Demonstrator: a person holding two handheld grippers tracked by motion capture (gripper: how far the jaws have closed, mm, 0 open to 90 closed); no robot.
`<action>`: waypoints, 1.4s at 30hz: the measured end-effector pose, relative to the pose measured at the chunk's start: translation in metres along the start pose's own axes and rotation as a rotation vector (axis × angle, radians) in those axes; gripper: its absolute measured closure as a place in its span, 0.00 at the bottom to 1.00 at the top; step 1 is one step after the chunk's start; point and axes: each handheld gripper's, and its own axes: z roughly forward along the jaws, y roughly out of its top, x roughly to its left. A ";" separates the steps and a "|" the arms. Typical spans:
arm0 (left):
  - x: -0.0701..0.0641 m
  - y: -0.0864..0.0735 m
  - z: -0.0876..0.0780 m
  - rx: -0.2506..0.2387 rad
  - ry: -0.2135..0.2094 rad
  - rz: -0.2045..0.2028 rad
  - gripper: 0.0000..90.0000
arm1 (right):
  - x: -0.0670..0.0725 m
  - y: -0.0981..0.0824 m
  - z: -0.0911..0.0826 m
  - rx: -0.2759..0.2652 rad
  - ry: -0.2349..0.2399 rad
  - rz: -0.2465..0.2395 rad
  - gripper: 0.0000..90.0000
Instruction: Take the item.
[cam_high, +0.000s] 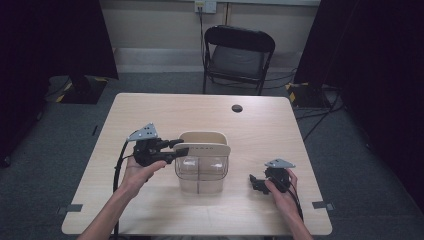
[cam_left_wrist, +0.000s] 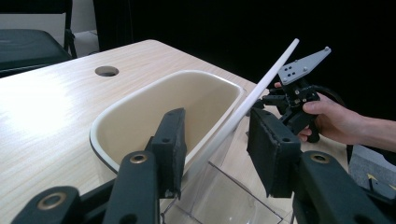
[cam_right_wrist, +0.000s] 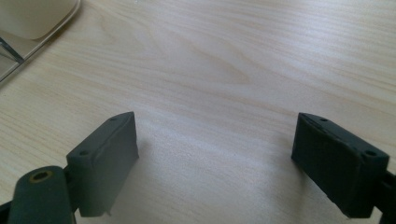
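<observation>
On the pale wooden table (cam_high: 150, 107), a clear plastic container (cam_high: 201, 172) stands near the middle with its cream lid (cam_high: 203, 141) tipped up on edge. My left gripper (cam_high: 181, 147) has clamped its tongs on the lid's near rim, the lid held tilted. My right gripper (cam_high: 253, 181) rests on the table well apart, tongs spread wide with nothing between them.

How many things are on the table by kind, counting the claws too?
Claws: 2, the left claw and the right claw
Cream tub: 1
Clear box: 1
Lid: 1
Total: 5
</observation>
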 end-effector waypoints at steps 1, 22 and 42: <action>0.000 0.000 0.000 0.001 0.001 -0.001 0.63 | 0.000 0.000 0.000 0.000 0.000 0.000 0.15; 0.000 0.000 0.000 -0.001 0.000 -0.001 0.64 | 0.000 0.000 0.000 0.002 0.001 0.002 0.15; 0.001 0.000 0.000 0.000 -0.001 0.003 0.64 | 0.000 0.000 0.000 0.002 0.001 0.002 0.15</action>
